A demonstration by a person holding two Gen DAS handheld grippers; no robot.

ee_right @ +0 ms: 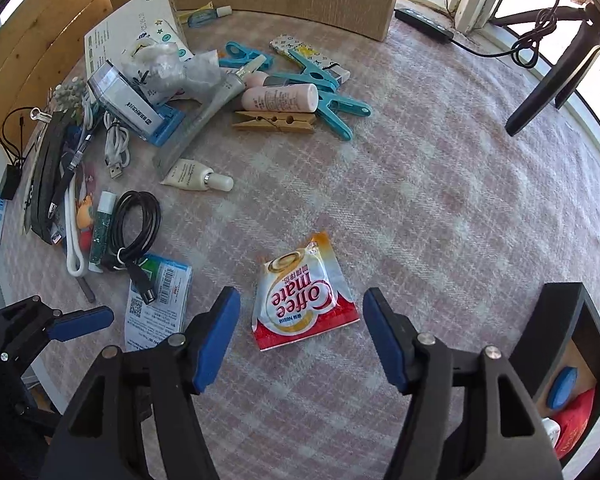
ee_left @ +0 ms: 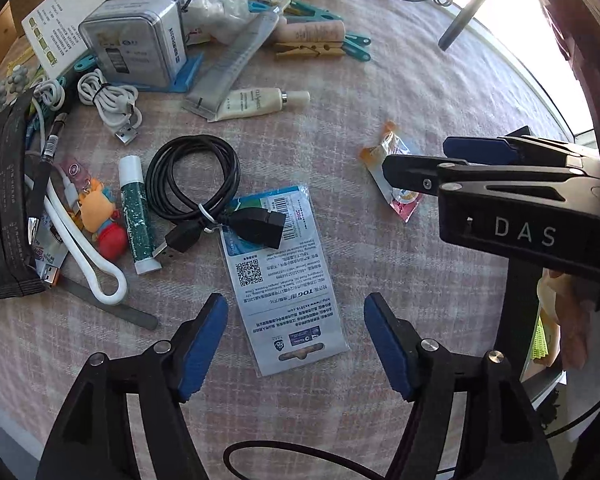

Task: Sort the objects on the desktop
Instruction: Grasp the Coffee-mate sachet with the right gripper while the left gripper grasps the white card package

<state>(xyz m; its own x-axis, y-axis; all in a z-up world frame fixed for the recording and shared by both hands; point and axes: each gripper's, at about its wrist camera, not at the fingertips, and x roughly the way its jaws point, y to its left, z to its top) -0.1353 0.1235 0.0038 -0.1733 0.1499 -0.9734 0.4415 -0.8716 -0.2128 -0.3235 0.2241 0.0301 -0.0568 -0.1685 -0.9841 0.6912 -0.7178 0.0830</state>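
Both hand-held grippers hung wide open and empty: the right (ee_right: 300, 336) straddled a light, limp, crinkly sachet (ee_right: 302, 300), best pinched across its flat middle, the left (ee_left: 296, 340) a flimsy packet (ee_left: 284, 280).

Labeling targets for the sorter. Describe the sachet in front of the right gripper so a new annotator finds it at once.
On the pink plaid tablecloth, look away from the clutter heap at the left to the bare stretch in the middle. The Coffee-mate sachet lies flat there, alone, just ahead of the right gripper with its jaws open. It is the only white, red and orange food packet; nothing touches it.
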